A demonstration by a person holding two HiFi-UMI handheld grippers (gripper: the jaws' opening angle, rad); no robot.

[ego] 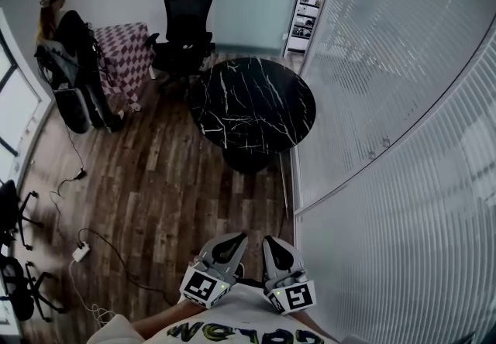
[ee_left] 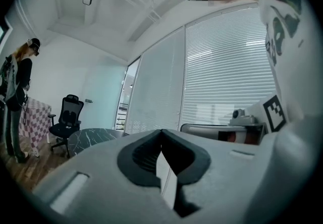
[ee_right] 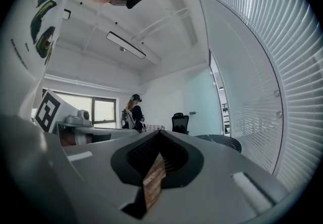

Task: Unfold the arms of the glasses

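I see no glasses in any view. A round black marble table point(ego: 252, 106) stands ahead on the wooden floor, and its top looks bare. In the head view both grippers are held close to the person's chest at the bottom edge, side by side. The left gripper point(ego: 233, 240) is shut with nothing between its jaws, and its tips point(ee_left: 161, 131) meet while pointing level toward the table point(ee_left: 93, 136). Beside it the right gripper point(ego: 273, 243) is also shut and empty, its tips point(ee_right: 160, 132) touching.
A glass wall with blinds point(ego: 387, 102) runs along the right. A black office chair point(ego: 186, 25) and a checkered-cloth table point(ego: 124, 52) stand behind the marble table. A person point(ego: 66, 32) stands at the back left. A power strip point(ego: 81, 252) and cables lie on the floor.
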